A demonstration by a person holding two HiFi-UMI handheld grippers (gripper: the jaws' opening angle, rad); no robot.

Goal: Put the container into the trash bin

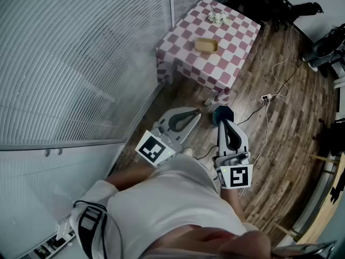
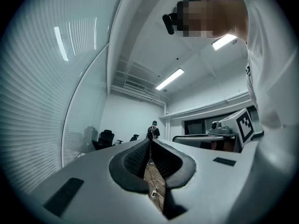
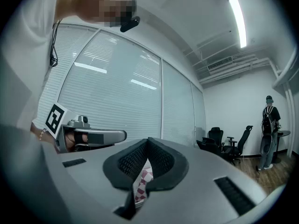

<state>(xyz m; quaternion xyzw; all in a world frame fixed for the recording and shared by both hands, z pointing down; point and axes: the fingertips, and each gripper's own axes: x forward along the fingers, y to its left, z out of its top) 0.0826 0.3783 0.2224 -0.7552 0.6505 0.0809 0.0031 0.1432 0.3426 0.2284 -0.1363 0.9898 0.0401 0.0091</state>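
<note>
A tan shallow container [image 1: 206, 45] lies on the table with the red-and-white checked cloth [image 1: 188, 63], far ahead of both grippers. My left gripper [image 1: 198, 112] [image 2: 150, 141] is held level at waist height, its jaws shut with nothing between them. Beside it my right gripper [image 1: 221, 122] [image 3: 148, 140] is also shut and empty. A dark teal round thing [image 1: 223, 111], perhaps the bin, stands on the floor by the table's near corner, partly hidden behind the right gripper's tip. A strip of the checked cloth [image 3: 141, 185] shows below the right jaws.
Glass walls with blinds [image 1: 81, 63] run along the left. Small white items [image 1: 218, 18] sit at the table's far end. A power strip [image 1: 265, 97] and cables lie on the wood floor to the right. Office chairs [image 3: 236, 143] and a standing person [image 3: 270, 132] are far off.
</note>
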